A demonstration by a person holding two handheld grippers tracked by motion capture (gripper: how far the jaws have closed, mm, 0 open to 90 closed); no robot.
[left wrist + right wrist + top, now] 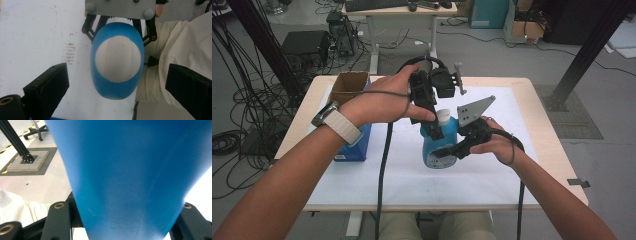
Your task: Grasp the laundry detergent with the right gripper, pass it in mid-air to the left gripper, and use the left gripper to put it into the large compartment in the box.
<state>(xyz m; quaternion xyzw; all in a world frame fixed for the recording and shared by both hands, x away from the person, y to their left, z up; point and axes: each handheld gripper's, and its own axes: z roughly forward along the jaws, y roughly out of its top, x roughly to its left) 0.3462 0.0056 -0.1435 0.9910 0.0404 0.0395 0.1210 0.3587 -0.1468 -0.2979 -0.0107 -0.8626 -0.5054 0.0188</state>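
Both hand-held grippers meet at a blue bottle (pixel 439 147) standing upright near the middle of the bench (pixel 532 100), on a white sheet (pixel 377 175). The right hand-held gripper (pixel 447 151) comes in from the bottle's right side and is clamped on its body, low on the blue part; in the right gripper view the blue wall (pixel 130 175) sits squeezed between the two black jaws. The left hand-held gripper (pixel 434 127) hangs above the bottle, pointing down at its white cap (pixel 443 116). In the left gripper view its jaws stand wide apart on either side of the cap (pixel 117 60), touching neither it nor the blue shoulder (pixel 117 90). The left hand (pixel 384 100) wears a watch with a pale strap. A blue box (pixel 354 145) lies on the sheet well left of the bottle, and an open cardboard box (pixel 348 85) stands behind it at the bench's far left corner.
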